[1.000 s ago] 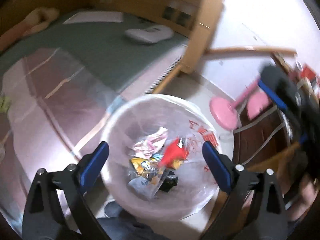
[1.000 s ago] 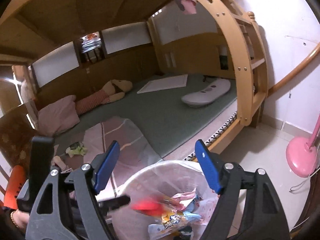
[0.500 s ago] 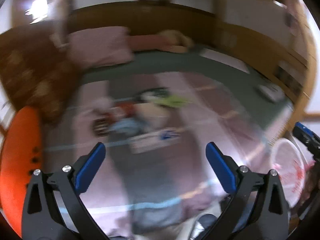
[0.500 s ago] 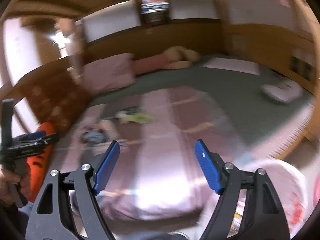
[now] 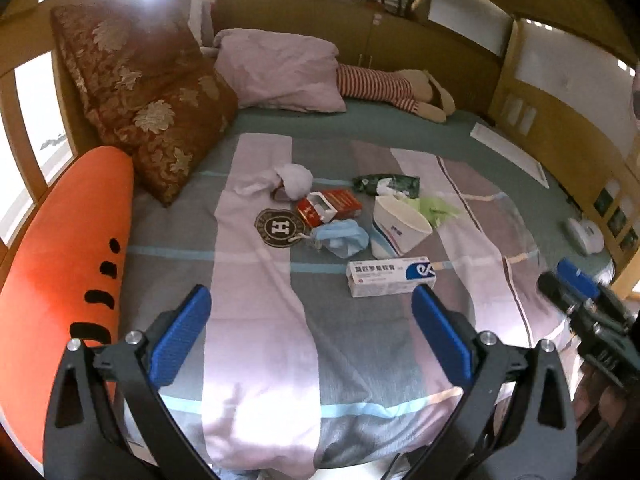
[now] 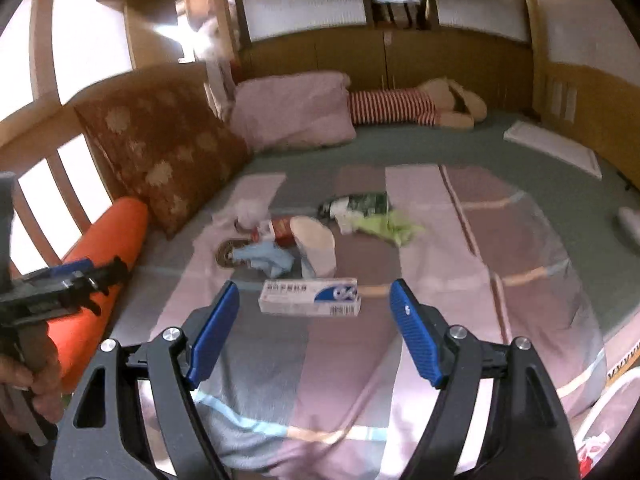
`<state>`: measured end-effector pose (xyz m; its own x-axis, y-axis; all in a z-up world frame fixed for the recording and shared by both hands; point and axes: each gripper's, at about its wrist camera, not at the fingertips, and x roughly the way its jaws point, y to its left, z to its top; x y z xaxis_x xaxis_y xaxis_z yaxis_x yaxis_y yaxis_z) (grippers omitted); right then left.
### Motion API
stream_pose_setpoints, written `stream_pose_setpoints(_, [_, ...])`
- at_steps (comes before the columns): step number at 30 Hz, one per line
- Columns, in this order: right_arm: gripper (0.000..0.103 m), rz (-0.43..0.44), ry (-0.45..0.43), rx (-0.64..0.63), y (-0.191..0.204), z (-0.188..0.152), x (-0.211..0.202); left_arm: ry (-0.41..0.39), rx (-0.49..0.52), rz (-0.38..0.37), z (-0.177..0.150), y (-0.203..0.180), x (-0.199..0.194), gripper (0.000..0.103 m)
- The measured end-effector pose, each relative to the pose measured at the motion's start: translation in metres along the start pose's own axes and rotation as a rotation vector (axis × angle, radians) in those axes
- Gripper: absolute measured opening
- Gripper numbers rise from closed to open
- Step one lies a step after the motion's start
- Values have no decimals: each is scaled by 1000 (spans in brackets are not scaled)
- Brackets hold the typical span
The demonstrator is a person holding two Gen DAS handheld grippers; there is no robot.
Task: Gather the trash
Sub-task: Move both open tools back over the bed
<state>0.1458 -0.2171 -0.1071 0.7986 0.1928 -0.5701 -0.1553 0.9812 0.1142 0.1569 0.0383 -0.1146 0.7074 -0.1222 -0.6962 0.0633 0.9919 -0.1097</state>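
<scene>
- On the striped pink-and-grey blanket (image 5: 280, 340) spread over the bed, a loose cluster of trash lies near the middle, well ahead of both grippers.
- Nearest the grippers lies a long white-and-blue ointment box (image 5: 390, 277), flat on its side and just apart from the rest.
- Behind it stands a white paper bowl (image 5: 400, 224), tipped over with its mouth facing up and away; a crumpled blue face mask (image 5: 342, 236) lies just to its left.
- A round dark badge with an "H" (image 5: 279, 227) rests left of the mask, and an open red cigarette pack (image 5: 330, 207) sits just beyond the two.
- Farther back lie a wad of white tissue (image 5: 290, 178), a dark green wrapper (image 5: 386, 184) and a light green scrap (image 5: 438, 206) beside the bowl.
- Left gripper (image 5: 310, 332) hangs over the blanket with its blue pads spread wide and nothing between them.
- Right gripper (image 6: 314, 326) is also well open and empty; the ointment box shows between its fingertips in its own view but lies beyond them, untouched.
- A person's hand (image 6: 30, 376) grips the left tool's handle at the edge of the right view.
- Around the blanket: an orange carrot-shaped cushion (image 5: 60, 280) at the left, a brown floral pillow (image 5: 148, 96) behind it, a pink pillow (image 5: 280, 72) and a striped plush toy (image 5: 384, 88) by the wooden headboard.
</scene>
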Motion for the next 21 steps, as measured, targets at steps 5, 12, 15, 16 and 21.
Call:
stream_pose_setpoints(5, [76,18,26,10,-2,-3,1,9,41,-5,-3,-9,6,100])
stream_pose_setpoints(12, [76,27,29,-1,-1,-2,6,24,40,-7,-4,-9,10,100])
stream_pose_setpoints(15, [76,28,30,4,-1,-2,7,27,46,-9,-5,-10,11,100])
stream_pose_setpoints(16, [76,27,30,2,-1,-2,7,28,49,-8,-5,-10,12,100])
stream_pose_setpoints(21, [76,26,29,2,0,-2,8,29,51,-7,-6,-11,12,100])
